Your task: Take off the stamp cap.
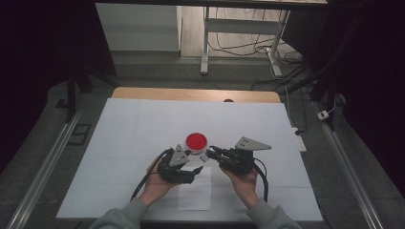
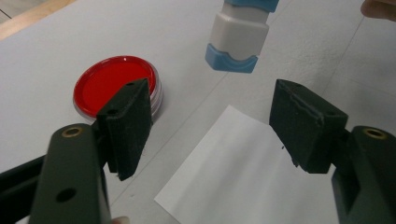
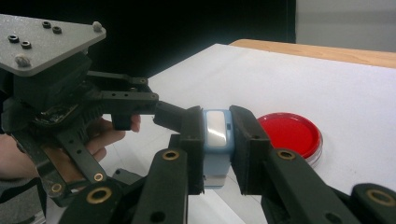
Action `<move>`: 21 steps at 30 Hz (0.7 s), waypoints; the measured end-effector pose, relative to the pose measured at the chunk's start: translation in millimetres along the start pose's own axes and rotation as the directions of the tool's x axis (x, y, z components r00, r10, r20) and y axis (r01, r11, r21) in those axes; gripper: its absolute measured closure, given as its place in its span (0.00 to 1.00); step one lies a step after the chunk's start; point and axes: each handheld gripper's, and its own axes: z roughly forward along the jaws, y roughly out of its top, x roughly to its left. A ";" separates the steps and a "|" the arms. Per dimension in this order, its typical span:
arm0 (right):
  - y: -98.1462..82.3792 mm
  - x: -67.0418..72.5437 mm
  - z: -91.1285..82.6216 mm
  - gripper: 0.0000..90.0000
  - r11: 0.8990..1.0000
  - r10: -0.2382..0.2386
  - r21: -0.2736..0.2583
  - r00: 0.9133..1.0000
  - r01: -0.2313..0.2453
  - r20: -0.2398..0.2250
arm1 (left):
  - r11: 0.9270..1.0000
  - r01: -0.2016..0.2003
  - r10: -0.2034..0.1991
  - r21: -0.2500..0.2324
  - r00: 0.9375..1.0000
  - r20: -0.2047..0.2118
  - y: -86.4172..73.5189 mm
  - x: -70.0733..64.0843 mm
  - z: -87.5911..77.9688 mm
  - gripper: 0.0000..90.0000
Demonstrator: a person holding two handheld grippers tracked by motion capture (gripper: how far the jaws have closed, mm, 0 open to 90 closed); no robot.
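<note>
A white stamp block with blue ends [image 3: 216,140] sits clamped between the pads of my right gripper [image 3: 217,130], lifted off the table. In the high view the right gripper [image 1: 209,153] points left, holding the stamp [image 1: 204,157] just in front of a round red ink pad [image 1: 196,141]. My left gripper [image 2: 212,121] stands open with nothing between its jaws; the stamp [image 2: 238,35] hangs a little beyond them and the ink pad [image 2: 114,81] lies to their left. The left gripper [image 1: 198,169] is over the near edge of a small white paper sheet [image 1: 195,193].
White covering [image 1: 143,129] spreads over the table, with a wooden edge [image 1: 191,94] at the far side. Metal rails run along both sides. A desk frame and cables stand on the floor beyond.
</note>
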 end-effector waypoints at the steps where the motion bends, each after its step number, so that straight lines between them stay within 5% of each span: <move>1: 0.0 0.0 0.1 0.83 1.000 0.000 0.000 1.000 0.000 0.000 | 1.000 -0.004 0.004 0.001 1.000 -0.003 0.7 -0.8 1.2 0.34; 21: -1.3 0.1 0.4 0.83 1.000 0.010 -0.006 1.000 -0.010 -0.001 | 0.999 -0.050 0.049 -0.007 0.998 -0.036 6.5 -6.8 12.1 0.49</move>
